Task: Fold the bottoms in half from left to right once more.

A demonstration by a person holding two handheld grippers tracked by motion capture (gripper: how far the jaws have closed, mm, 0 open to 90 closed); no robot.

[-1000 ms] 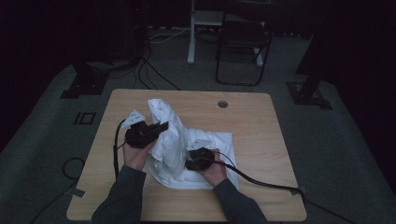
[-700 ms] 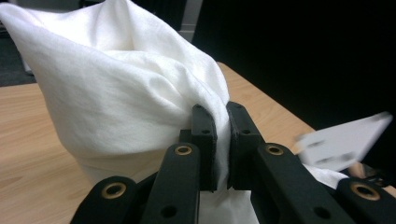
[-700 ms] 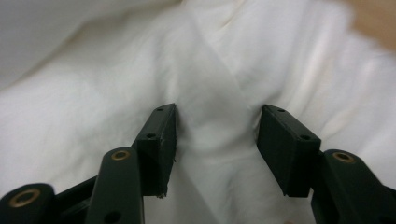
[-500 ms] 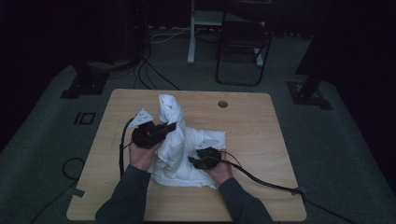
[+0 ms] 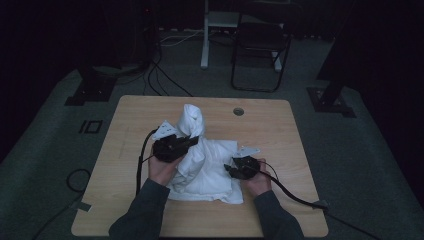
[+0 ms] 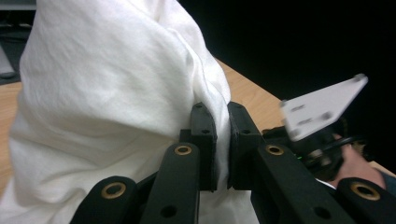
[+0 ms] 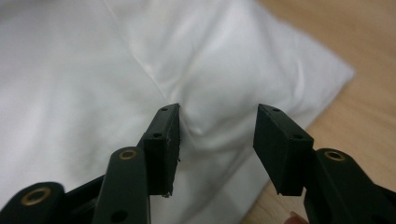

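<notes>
Left gripper (image 6: 222, 140) pinching white cloth (image 5: 202, 160); right gripper (image 7: 217, 140) spread

Cloth lies mid-table (image 5: 280, 130), one part lifted into a peak by the left jaws, which are pressed together on a fold. Right jaws stand apart over the cloth's flat near-right portion, one touching fabric

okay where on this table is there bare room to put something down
Bare wood lies along the table's right side, from the cable hole down past the right tool, and along the left edge beside the left tool. The middle is crowded by the white cloth, both hands and trailing cables.
</notes>
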